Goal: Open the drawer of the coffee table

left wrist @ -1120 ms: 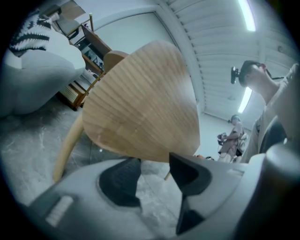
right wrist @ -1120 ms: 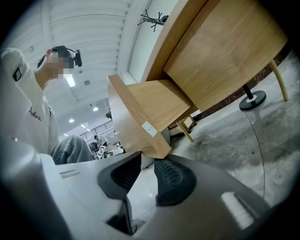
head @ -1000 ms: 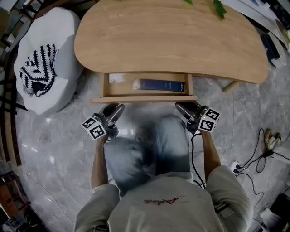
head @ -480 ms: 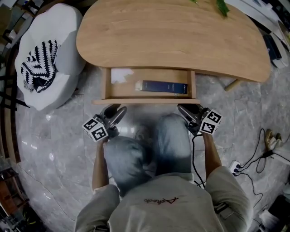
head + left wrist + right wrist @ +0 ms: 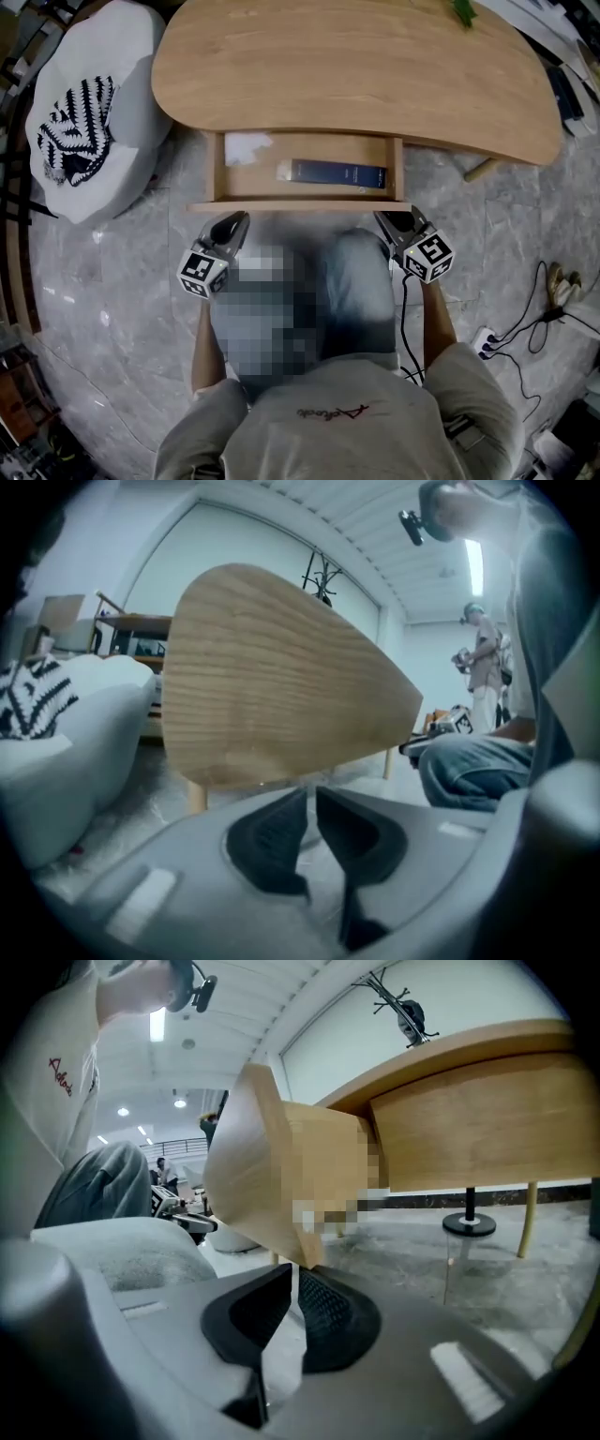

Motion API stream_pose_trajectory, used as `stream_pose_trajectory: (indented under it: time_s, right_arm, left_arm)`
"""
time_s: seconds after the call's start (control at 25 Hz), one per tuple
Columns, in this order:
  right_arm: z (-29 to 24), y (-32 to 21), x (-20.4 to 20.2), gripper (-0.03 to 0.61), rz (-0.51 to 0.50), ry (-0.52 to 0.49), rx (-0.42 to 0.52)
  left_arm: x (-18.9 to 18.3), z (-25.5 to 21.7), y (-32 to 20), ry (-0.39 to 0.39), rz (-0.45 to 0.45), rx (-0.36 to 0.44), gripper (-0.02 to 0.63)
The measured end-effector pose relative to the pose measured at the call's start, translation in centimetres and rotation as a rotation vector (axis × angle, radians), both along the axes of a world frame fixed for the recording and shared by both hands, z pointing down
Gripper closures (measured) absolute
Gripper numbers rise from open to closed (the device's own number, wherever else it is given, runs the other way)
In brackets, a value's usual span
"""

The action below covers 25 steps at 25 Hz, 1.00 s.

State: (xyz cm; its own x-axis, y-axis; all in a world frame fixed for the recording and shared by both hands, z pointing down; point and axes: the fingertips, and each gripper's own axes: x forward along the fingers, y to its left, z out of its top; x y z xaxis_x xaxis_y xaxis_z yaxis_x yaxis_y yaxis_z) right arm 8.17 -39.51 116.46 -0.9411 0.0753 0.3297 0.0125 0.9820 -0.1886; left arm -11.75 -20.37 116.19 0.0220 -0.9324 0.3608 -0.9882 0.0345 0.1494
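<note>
The coffee table (image 5: 356, 75) has a light wooden top. Its drawer (image 5: 300, 205) stands pulled out toward me, with a dark blue box (image 5: 337, 173) and a white paper (image 5: 247, 145) inside. My left gripper (image 5: 234, 221) sits just in front of the drawer front's left end, apart from it. My right gripper (image 5: 386, 218) sits at its right end. Both have just been closing and now stand shut with nothing between them. The left gripper (image 5: 311, 803) faces the drawer front (image 5: 272, 696). The right gripper (image 5: 293, 1288) points at the panel's corner (image 5: 258, 1176).
A white pouf (image 5: 112, 84) with a black-and-white cloth (image 5: 73, 131) stands left of the table. Cables (image 5: 525, 328) trail over the grey marble floor at the right. My knees (image 5: 352, 281) lie between the grippers. A person (image 5: 483, 667) stands far off.
Both grippers have rolled, so their marker cubes face differently, and their jaws have closed. The left one has dropped slightly. More of the drawer's inside shows than a second ago.
</note>
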Motion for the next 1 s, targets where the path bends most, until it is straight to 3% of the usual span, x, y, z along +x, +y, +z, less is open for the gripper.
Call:
stream_pose_trajectory:
  time_s: [0.16,0.48,0.76,1.0]
  right_arm:
    - [0.6,-1.0,1.1,0.574,0.067,0.04,0.093]
    - [3.0,-1.9,1.2,0.574,0.145,0.118,0.099]
    - [4.4,-1.2,0.6,0.574,0.147,0.237,0.039]
    - [2.1,0.7,1.2,0.574,0.147,0.345,-0.021]
  left_arm:
    - [-0.4,1.8,1.1,-0.12,0.009,-0.054,0.612]
    - [-1.7,4.2,1.6,-0.131,0.006,-0.106,0.612]
    - [-3.5,4.7,1.6,-0.025,-0.056,-0.14,0.613]
    - [-3.2,3.5,3.4,0.044,-0.107,-0.206,0.613]
